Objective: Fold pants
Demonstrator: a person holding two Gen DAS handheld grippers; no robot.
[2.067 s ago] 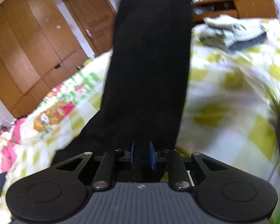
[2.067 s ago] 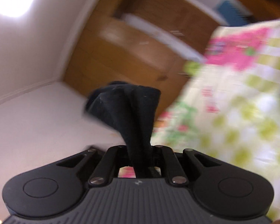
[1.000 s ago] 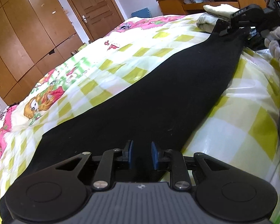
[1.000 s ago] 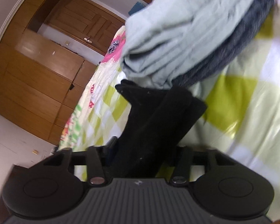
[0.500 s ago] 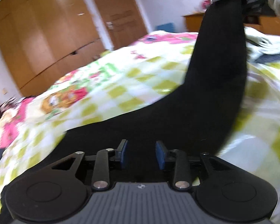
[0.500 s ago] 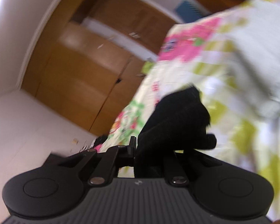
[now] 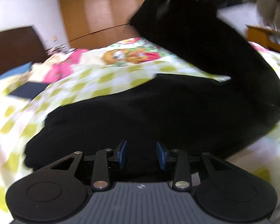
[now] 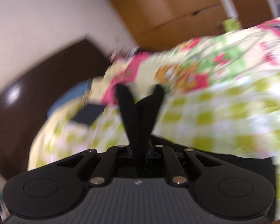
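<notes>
The black pants (image 7: 158,112) lie on a yellow-green checked bedspread (image 7: 95,82). In the left wrist view their near end spreads flat in front of my left gripper (image 7: 141,155), whose blue pads (image 7: 122,155) stand apart, open over the cloth. The far end of the pants rises in an arc to the upper right, where my right gripper (image 7: 168,1) holds it in the air. In the right wrist view my right gripper (image 8: 140,155) is shut on a bunched black hem (image 8: 138,112) that sticks up in a V.
A dark wooden headboard (image 8: 28,93) and a dark flat object (image 7: 28,91) sit at the bed's far left. Wooden wardrobes (image 7: 102,9) stand behind the bed. A wooden dresser (image 7: 267,35) is at the right.
My left gripper has opened and let go of the pants' near end. My right gripper has lifted the other end off the bed and carried it over towards the near end.
</notes>
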